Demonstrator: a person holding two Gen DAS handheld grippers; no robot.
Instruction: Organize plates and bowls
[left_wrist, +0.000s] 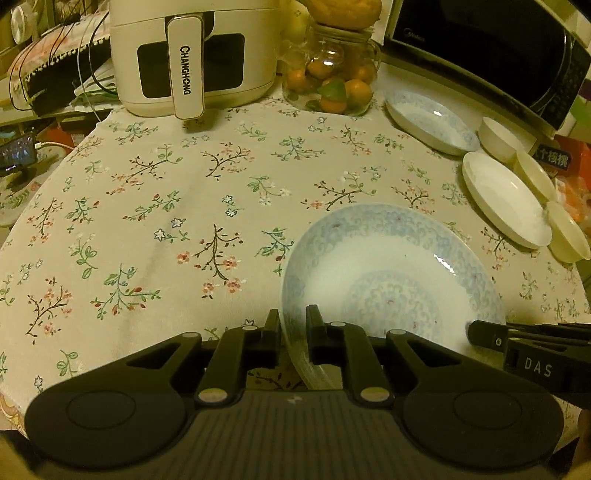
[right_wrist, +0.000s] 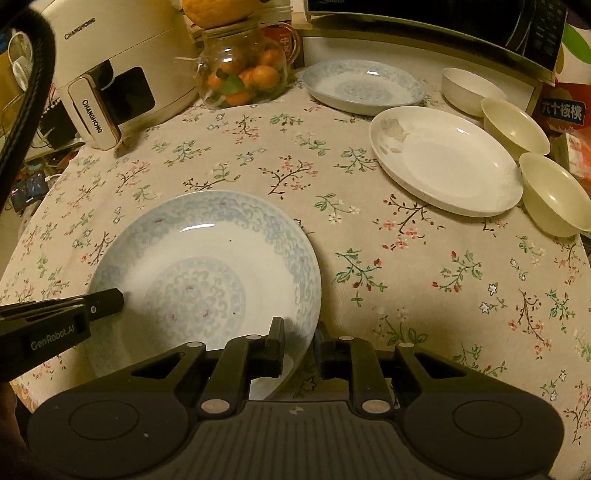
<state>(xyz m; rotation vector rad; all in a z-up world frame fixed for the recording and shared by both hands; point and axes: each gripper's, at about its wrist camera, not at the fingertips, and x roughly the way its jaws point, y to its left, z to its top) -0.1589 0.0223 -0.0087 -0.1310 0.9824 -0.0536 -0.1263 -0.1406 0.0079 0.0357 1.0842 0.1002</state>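
Two grippers on the near blue-patterned plate (right_wrist: 207, 273): left gripper (left_wrist: 292, 326) and right gripper (right_wrist: 299, 341) each have fingers clamped across its rim on opposite sides, low over the worktop (left_wrist: 166, 206). We'd keep it level and the pull even, then stack it on the matching plate (right_wrist: 364, 86) at the back, clearing the white plate (right_wrist: 447, 162) and bowls (right_wrist: 517, 127).

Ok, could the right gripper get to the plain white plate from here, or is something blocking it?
Probably not yet: the right gripper is clamped on the blue-patterned plate's rim, as is the left gripper. Bare tablecloth lies before the white plate; nothing blocks it.
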